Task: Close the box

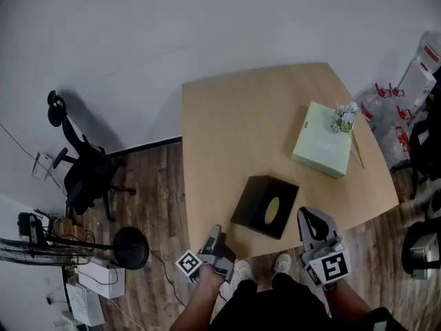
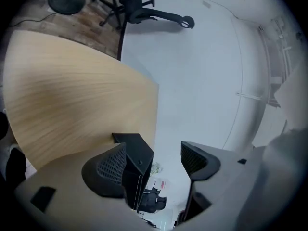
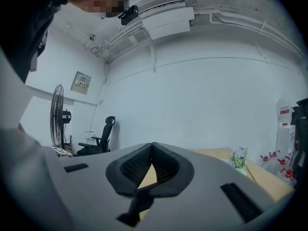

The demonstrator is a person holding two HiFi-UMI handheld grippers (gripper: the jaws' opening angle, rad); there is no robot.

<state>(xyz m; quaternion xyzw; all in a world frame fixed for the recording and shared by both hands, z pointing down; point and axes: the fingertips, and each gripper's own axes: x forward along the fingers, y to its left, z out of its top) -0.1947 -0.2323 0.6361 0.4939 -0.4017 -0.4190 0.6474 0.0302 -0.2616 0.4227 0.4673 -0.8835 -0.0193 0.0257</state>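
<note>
Your left gripper sits at the near edge of the tabletop, just beside the near corner of the black box. Its jaws stand wide apart and grip nothing. In the left gripper view the box shows beyond one jaw and partly in the gap, but neither pad presses on it. Your right gripper hangs off the box's other near corner. Its jaws are closed tip to tip, with nothing between them. The box lies flat near the front edge of the tabletop, turned at an angle to you, with an oval opening in its top face. From the head view you can see no flap or lid standing up, so the closing looks done, or nearly so. The left gripper view shows a thin dark panel along the box's side, and you cannot tell whether that is a seated flap or a loose one. If anything is left, it is likely a press along that edge to seat it. Farther back on the right, well apart, a pale green box also lies flat with flowers on it, and neither gripper is near it.
</note>
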